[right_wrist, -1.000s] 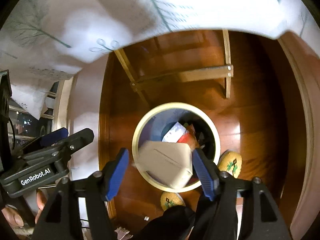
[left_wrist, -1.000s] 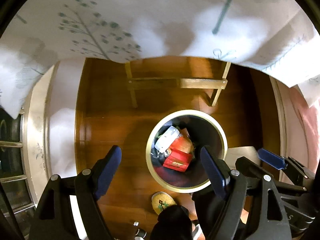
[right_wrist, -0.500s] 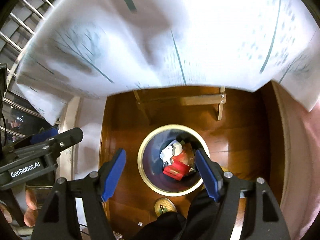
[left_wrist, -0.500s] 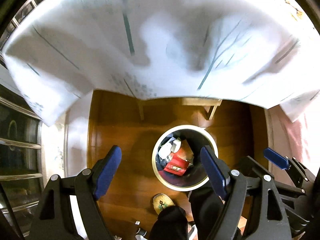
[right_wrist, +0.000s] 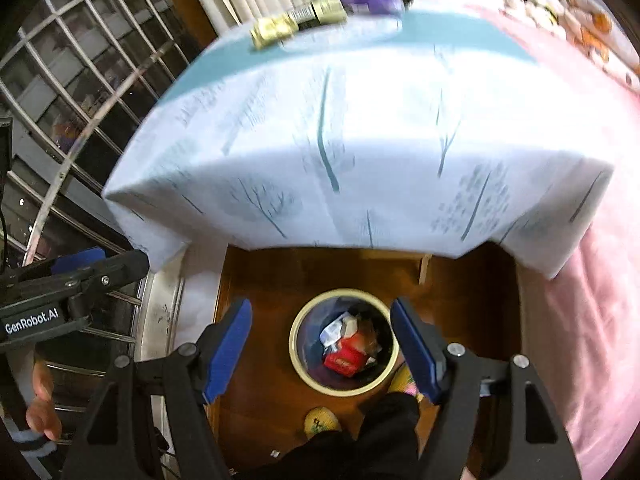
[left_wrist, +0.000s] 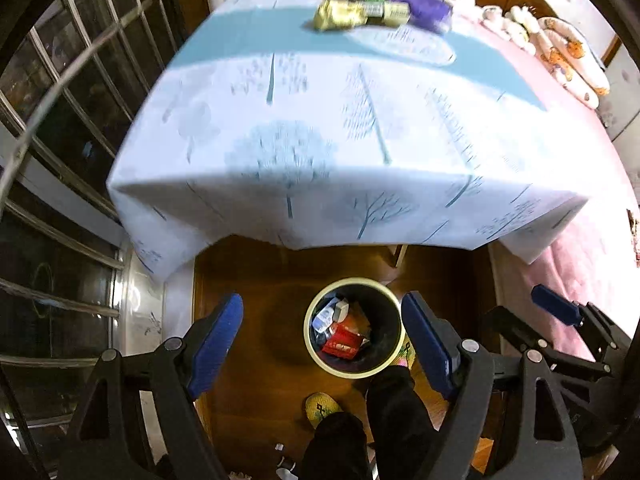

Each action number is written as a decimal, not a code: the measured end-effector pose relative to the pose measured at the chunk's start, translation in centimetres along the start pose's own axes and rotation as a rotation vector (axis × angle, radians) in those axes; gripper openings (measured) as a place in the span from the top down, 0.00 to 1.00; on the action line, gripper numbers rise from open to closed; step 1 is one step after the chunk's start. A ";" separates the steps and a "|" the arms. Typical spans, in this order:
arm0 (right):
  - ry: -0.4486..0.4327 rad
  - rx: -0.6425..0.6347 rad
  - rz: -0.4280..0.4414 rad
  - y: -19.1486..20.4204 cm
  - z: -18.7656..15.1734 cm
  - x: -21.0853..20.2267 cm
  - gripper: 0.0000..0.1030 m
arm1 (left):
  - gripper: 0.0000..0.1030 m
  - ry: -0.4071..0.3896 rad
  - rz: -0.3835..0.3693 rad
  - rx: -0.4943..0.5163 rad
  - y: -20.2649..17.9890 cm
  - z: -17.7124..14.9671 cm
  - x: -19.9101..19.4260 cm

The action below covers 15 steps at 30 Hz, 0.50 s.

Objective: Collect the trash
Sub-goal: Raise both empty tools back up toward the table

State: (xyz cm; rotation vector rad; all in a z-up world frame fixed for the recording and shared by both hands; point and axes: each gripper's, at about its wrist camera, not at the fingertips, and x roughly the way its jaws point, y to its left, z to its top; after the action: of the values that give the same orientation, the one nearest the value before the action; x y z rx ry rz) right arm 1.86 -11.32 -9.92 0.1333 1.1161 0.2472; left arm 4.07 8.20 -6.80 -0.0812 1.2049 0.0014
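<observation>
bin (left_wrist: 310,354) (rim unobstructed) beside tablecloth (left_wrist: 340,184) edge.

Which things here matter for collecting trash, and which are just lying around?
Job:
bin
red pack in bin
wrappers on table
left claw, open
right claw, open

Lying about:
tablecloth
pink bedding
plush toys
slipper

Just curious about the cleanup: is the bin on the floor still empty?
No. The bin already holds a red packet and white wrappers.
</observation>
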 end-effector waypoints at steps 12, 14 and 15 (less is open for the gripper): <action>-0.154 0.025 -0.079 0.3 3.2 -7.5 0.30 | 0.22 -0.165 -0.012 0.048 0.3 2.6 -8.6; -0.176 0.025 -0.092 0.3 3.9 -8.4 0.30 | 0.22 -0.189 -0.018 0.048 0.4 3.0 -9.3; -0.187 0.023 -0.097 0.4 4.4 -8.8 0.30 | 0.22 -0.200 -0.027 0.045 0.5 3.3 -9.8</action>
State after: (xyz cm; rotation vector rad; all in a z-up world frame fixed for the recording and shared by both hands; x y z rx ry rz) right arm 2.10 -13.18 -0.25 0.1202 0.9366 0.1326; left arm 3.67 9.36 3.45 -0.0560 1.0036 -0.0401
